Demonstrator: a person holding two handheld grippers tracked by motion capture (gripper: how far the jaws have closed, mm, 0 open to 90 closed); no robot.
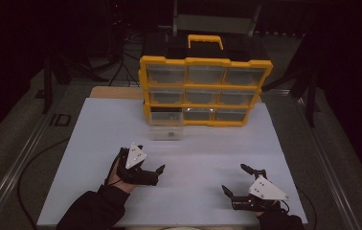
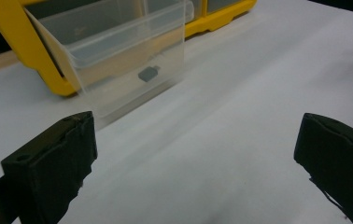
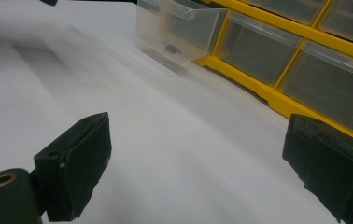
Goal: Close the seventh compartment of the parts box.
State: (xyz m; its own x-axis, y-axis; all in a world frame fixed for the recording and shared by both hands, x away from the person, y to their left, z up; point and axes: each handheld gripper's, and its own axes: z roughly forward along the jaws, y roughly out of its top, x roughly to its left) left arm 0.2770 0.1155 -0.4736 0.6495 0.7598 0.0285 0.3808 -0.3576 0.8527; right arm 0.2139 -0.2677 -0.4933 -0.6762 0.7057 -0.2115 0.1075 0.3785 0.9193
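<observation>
Clear drawer [image 1: 167, 132]: it is pulled out of the bottom left slot of the yellow box and sits on the white table, just in front of that box.
Small dark part [image 2: 148, 73]: it lies on the floor of the clear drawer, near the front wall.
Your left claw [image 1: 151, 169]: its two black jaws are spread wide and hold nothing. It hovers over the table near the drawer, a bit to the drawer's left, and points toward it.
Your right claw [image 1: 240, 178]: its jaws are wide apart too, with nothing between them. It is low over the table, well apart from the drawer.
Yellow box [image 1: 205, 89]: it stands upright at the far side of the table. It has three rows of three clear drawers and a yellow handle on top.
White table [image 1: 217, 158]: a flat white sheet under both of your claws.
</observation>
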